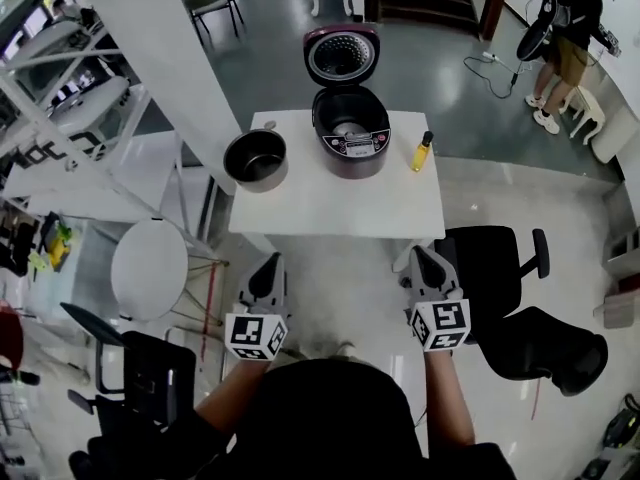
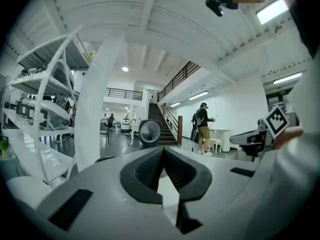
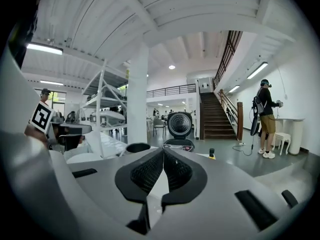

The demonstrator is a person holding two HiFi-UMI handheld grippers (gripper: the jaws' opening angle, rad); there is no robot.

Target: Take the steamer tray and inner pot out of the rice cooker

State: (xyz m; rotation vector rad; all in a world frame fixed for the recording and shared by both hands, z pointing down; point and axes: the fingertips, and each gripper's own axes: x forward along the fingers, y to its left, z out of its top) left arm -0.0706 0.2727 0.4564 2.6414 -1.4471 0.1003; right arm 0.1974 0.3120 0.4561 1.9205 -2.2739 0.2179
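Note:
The dark red rice cooker [image 1: 351, 134] stands open at the back of the white table [image 1: 330, 208], with its lid [image 1: 342, 56] up. A dark inner pot [image 1: 256, 158] sits on the table to the cooker's left. I cannot make out a steamer tray. Both grippers hang short of the table's near edge, well back from the cooker. My left gripper [image 1: 272, 263] is shut and empty, and so is my right gripper [image 1: 420, 255]. The right gripper view has the shut jaws [image 3: 163, 151] pointing level at the cooker [image 3: 178, 144] and the pot [image 3: 138, 147]. The left gripper [image 2: 163, 150] faces the lid [image 2: 150, 132].
A small yellow bottle [image 1: 422, 152] stands right of the cooker. A black office chair [image 1: 500, 258] is close on my right, a round white stool [image 1: 150, 268] on my left. White shelving [image 1: 60, 118] and a pillar [image 1: 160, 58] flank the table's left. A person [image 1: 570, 38] stands far right.

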